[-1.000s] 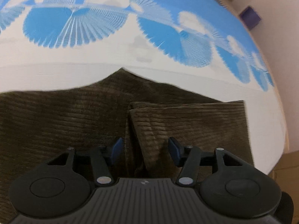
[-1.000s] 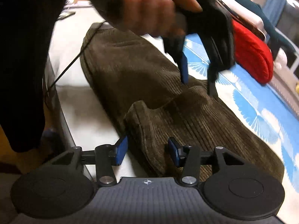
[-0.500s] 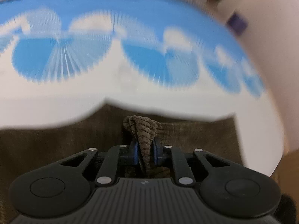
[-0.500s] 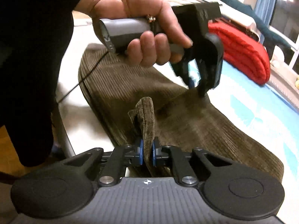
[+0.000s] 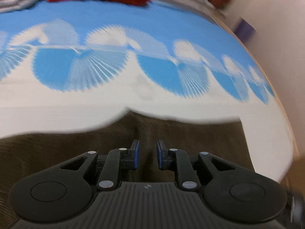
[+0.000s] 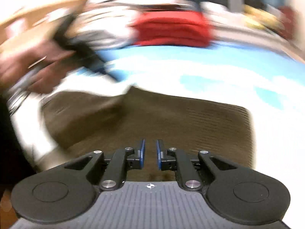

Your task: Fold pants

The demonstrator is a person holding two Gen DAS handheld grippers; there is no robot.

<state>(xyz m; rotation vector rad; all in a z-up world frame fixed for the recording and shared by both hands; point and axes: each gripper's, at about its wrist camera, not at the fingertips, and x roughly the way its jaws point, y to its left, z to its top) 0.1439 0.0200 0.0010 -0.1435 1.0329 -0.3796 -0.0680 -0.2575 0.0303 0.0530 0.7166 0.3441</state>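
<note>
The brown corduroy pants (image 5: 190, 143) lie flat under both tools; the left gripper (image 5: 147, 153) and right gripper (image 6: 150, 153), jaws just eased slightly apart, pinch nothing; a blue-and-white patterned sheet (image 5: 133, 95) spreads beyond, red folded cloth (image 6: 171, 30) at its far edge.

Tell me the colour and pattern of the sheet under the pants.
The sheet is blue and white with fan-shaped scallops; the left wrist view shows it best.

Both tools are angled downward. The left tool (image 5: 147, 154) and right tool (image 6: 150, 153) have just been opened slightly; narrow empty gaps are shown. The left hand (image 6: 32, 70) is blurred.
</note>
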